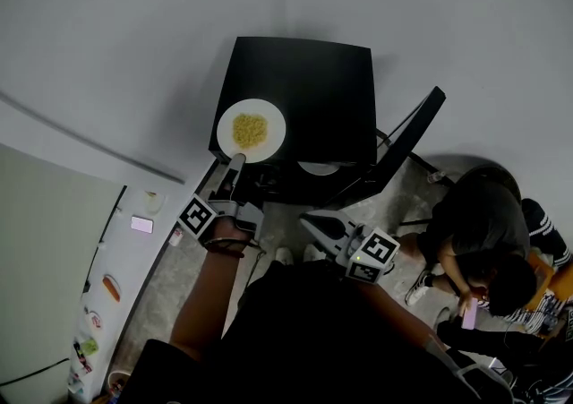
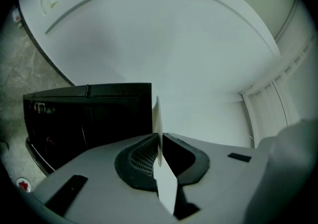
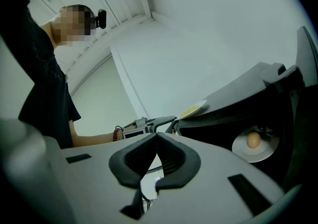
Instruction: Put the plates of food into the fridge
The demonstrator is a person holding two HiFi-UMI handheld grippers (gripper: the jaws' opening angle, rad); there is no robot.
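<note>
A round white plate sits just above the centre of the head view, at the near left corner of a black table. It holds a small heap of loose yellow food in its middle, and part of its rim juts past the table edge.

The left gripper reaches up from the lower middle of the frame on a bare, outstretched forearm, with its tips at the plate's near rim. In the left gripper view its jaws are nearly together and pinch the plate, which shows edge-on as a thin white sliver between the pads of the left gripper.

The right gripper hangs lower, right of centre and off the table. In the right gripper view the right gripper has its jaws closed together with nothing between them.

That view also shows a second plate at the right on a lower shelf under the tabletop, carrying one brownish egg.

The pale fridge fills the lower left of the head view, well apart from both plates. Another person sits at the lower right.
</note>
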